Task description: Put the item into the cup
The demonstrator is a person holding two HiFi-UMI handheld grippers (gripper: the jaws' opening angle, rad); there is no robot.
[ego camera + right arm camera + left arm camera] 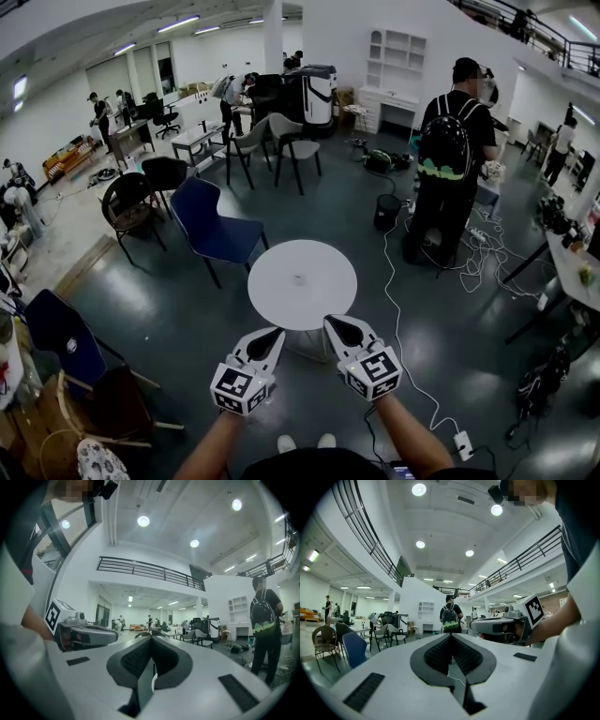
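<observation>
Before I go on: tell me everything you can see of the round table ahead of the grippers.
The table has a round, plain white top that looks smooth and level. It stands on the dark, shiny floor, with a blue chair near its far left side. A tiny speck near its middle is too small to identify, and no cup shows on it. In the head view the tips of the left gripper and right gripper overlap its near edge. Whether they touch it cannot be told.

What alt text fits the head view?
The left gripper and right gripper, both shut and empty, are held side by side before a round white table. A blue chair stands beyond it to the left, a person wearing a backpack to the right.
</observation>
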